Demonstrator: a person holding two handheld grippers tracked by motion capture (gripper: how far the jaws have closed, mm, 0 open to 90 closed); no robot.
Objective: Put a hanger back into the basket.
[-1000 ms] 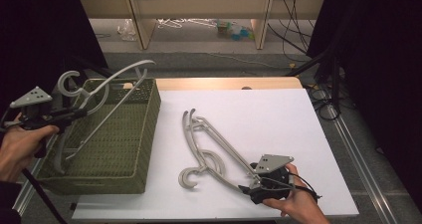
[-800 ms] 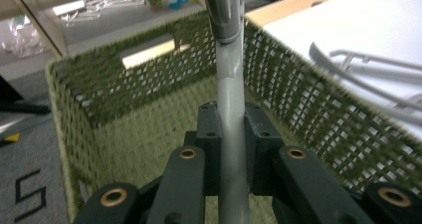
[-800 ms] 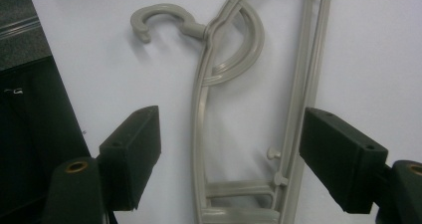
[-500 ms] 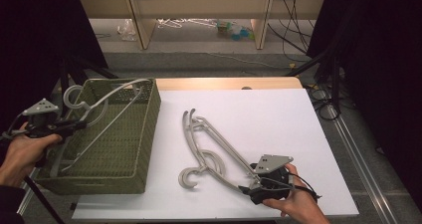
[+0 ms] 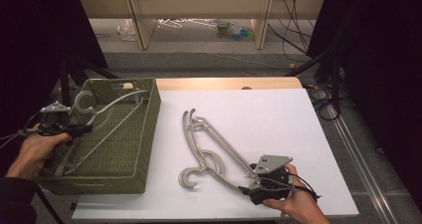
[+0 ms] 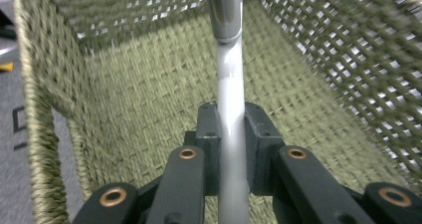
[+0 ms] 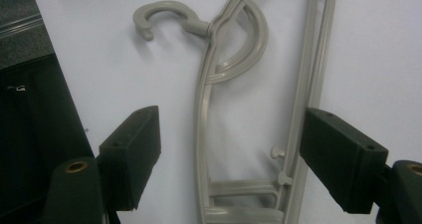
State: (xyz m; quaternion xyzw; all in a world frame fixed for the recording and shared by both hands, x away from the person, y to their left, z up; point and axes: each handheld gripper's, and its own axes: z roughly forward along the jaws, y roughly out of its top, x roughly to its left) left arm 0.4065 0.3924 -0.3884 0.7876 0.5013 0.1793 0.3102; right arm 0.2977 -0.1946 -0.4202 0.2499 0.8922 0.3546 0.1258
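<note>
Waiting nearest on the white table, the right gripper has its jaws spread around the end of the second hanger, not yet gripped. Farther left, the left gripper is clamped on the first hanger, now angled inside the woven basket, unreleased.

In the left gripper view the grey hanger runs off the top and bottom edges, its bar partly covered by the clamped jaws. In the right gripper view the second hanger is cut off at the top and bottom edges.
</note>
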